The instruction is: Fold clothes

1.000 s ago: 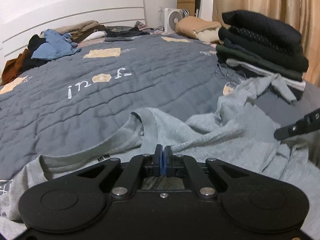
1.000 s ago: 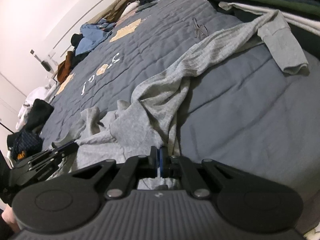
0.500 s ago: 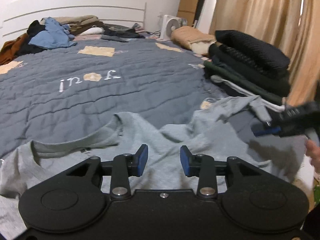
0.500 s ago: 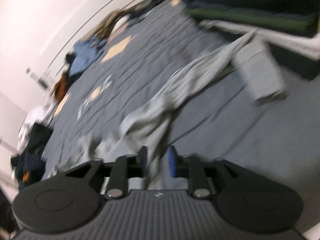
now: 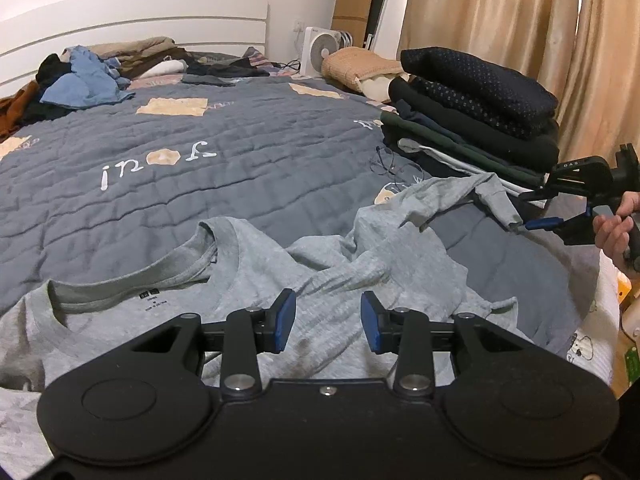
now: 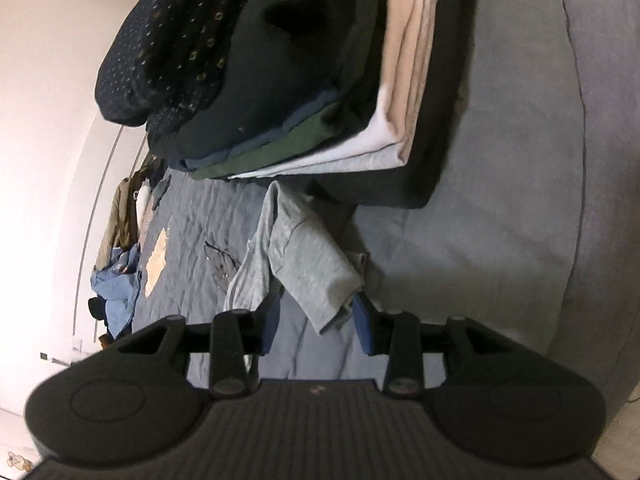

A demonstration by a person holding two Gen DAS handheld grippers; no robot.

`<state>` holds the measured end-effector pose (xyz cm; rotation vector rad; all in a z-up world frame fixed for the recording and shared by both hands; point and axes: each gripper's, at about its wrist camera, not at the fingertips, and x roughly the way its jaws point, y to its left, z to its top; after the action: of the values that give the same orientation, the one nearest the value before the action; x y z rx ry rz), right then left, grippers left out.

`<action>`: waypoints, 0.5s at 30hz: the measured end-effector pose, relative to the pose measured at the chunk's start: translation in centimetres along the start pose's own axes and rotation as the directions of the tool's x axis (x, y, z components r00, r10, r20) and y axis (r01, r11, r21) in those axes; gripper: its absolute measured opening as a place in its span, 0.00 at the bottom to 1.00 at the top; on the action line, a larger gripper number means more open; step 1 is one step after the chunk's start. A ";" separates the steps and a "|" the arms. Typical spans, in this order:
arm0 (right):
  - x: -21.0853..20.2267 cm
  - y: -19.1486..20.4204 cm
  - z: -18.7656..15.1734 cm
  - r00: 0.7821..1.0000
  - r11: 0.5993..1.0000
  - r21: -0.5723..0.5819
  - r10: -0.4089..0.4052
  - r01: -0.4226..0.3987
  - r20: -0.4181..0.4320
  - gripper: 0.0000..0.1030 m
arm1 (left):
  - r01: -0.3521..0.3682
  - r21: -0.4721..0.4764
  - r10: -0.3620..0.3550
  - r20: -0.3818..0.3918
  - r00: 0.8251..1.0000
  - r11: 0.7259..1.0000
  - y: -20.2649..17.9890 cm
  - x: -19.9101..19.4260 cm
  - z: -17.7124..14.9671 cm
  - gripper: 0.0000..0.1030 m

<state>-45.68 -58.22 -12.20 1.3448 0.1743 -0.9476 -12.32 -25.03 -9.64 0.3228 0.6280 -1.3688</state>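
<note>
On the grey quilted bedspread (image 5: 168, 184) lies a grey long-sleeved T-shirt (image 5: 320, 276), crumpled, its ribbed neckline (image 5: 168, 276) toward the left of the left wrist view and one sleeve (image 5: 452, 192) stretched away to the right. The left gripper (image 5: 328, 322) hovers over the shirt's chest with its blue pads (image 5: 285, 320) parted to a middling gap, nothing pinched between them. The sleeve's cuff (image 6: 324, 284) ends beside a stack of folded clothes (image 6: 304, 92), dark garments above, a green and a pale one lower down. The right gripper (image 6: 316, 322), held by a hand (image 5: 618, 232) at the right edge of the left view, points at that cuff; its jaws are opening, and the cuff's end hangs between the pads, though whether it touches them is unclear. A heap of unfolded clothes (image 5: 80, 84) sits near the white headboard (image 5: 132, 24), with a small white fan (image 5: 320, 50) beyond the bed.
</note>
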 end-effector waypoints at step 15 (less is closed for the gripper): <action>2.9 0.8 -0.4 0.996 0.993 -0.082 -0.082 0.084 0.033 0.41 | 0.216 -0.047 -0.213 0.060 0.975 0.975 -3.0 -2.3 0.7 0.42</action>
<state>-43.18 -59.33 -13.50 1.2537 0.2466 -1.0185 -15.21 -24.12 -7.30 0.1772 0.6674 -1.5593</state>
